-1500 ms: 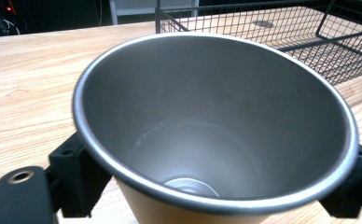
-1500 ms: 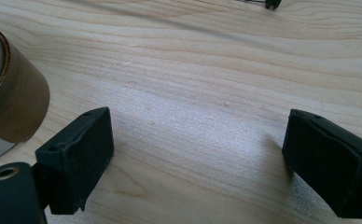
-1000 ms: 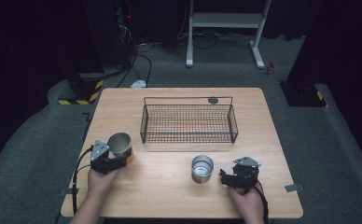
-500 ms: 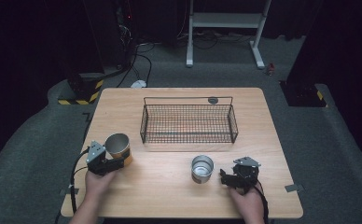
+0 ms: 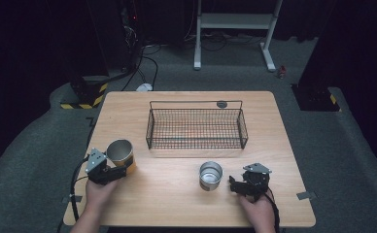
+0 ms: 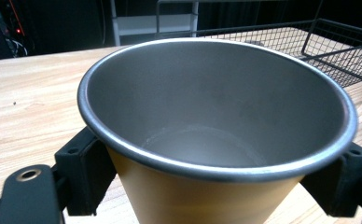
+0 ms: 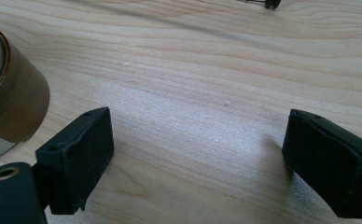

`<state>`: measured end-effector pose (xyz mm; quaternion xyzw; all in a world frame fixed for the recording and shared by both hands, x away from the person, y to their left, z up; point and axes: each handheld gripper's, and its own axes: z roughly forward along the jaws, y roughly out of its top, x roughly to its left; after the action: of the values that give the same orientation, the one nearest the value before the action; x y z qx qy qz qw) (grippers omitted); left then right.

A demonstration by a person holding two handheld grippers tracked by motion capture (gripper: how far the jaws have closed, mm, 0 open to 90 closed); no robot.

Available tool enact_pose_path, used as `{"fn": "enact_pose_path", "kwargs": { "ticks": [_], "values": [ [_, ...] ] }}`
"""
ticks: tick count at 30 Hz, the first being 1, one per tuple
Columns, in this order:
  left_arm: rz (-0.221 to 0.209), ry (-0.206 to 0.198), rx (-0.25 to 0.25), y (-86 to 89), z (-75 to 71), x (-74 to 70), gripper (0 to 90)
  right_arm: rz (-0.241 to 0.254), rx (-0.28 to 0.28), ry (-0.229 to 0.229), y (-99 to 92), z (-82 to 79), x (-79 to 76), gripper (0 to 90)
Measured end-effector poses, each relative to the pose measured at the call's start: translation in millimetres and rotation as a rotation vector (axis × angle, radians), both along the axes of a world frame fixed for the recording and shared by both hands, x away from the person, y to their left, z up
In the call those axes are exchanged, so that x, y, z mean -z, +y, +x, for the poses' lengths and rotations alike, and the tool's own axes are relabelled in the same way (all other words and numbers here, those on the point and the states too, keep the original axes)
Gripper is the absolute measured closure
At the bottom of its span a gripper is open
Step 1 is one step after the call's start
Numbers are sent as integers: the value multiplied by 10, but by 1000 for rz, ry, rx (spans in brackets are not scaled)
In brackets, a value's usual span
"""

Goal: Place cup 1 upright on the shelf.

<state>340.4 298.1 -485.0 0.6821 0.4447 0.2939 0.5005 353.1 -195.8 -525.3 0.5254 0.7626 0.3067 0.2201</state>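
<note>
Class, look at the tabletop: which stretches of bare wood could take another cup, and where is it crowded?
Free: the strip between the orange cup in the left gripper and the silver cup; the table corners flanking the wire basket. Crowded: the near right, where the silver cup stands close beside the open right gripper.

Yellow steel cup (image 6: 216,140) clamped between black jaws — wire basket (image 6: 337,51) beyond.
</note>
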Motion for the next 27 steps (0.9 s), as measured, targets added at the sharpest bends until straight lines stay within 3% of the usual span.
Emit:
{"fn": "enact_pose_path", "kwargs": {
  "ticks": [27],
  "values": [
    [-9, -31, 85, -221, -109, -188, 155, 2, -2, 3, -1, -2, 0, 87]
  ]
}}
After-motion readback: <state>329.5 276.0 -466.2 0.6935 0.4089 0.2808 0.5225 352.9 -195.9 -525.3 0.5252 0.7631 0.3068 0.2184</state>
